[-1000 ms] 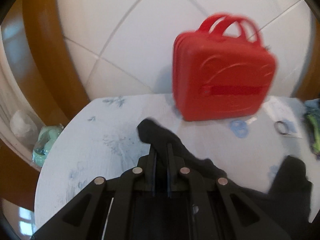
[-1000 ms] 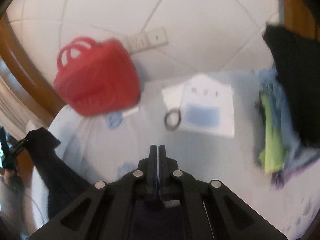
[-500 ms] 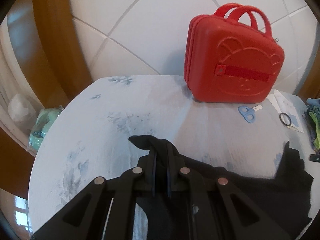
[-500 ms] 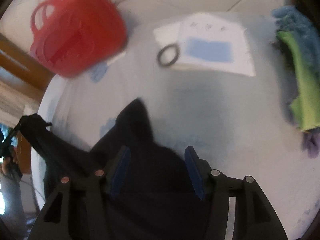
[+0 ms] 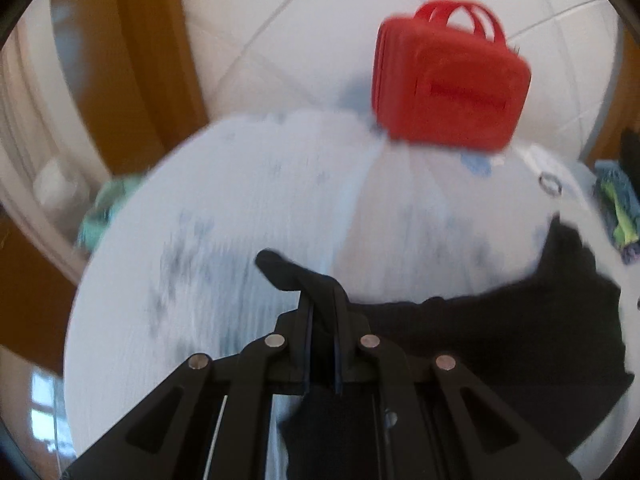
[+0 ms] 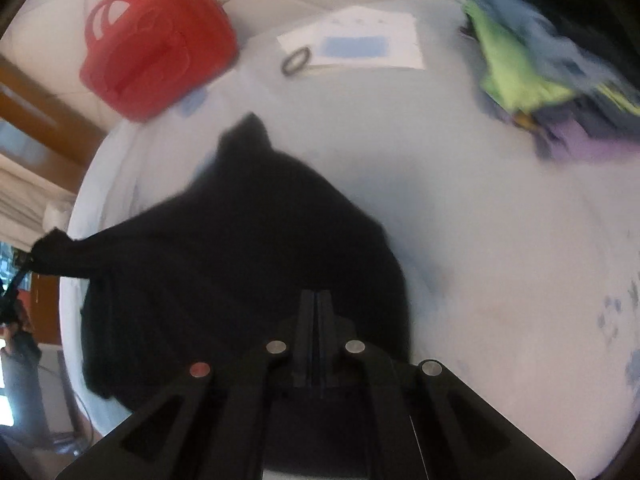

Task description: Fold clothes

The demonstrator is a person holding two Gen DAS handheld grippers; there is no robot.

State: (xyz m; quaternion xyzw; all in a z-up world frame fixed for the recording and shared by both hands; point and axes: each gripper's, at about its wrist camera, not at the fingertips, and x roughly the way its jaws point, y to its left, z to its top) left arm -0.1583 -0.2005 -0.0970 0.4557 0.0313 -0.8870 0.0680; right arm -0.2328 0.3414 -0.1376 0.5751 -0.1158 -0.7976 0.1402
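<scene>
On rt view only: clothes pile; both tools pinch black garment.

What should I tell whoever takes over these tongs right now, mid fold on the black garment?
Left tongs: shut on a corner of the black garment, held near the table's left side.
Right tongs: fingers together over the garment's near edge; whether cloth is pinched cannot be seen.
The garment lies bunched on the pale blue tablecloth, not flat.
Red case, paper sheet and ring sit at the back; the pile of other clothes at back right.
Done: garment brought to the table. Left: spread it, fold it.
</scene>
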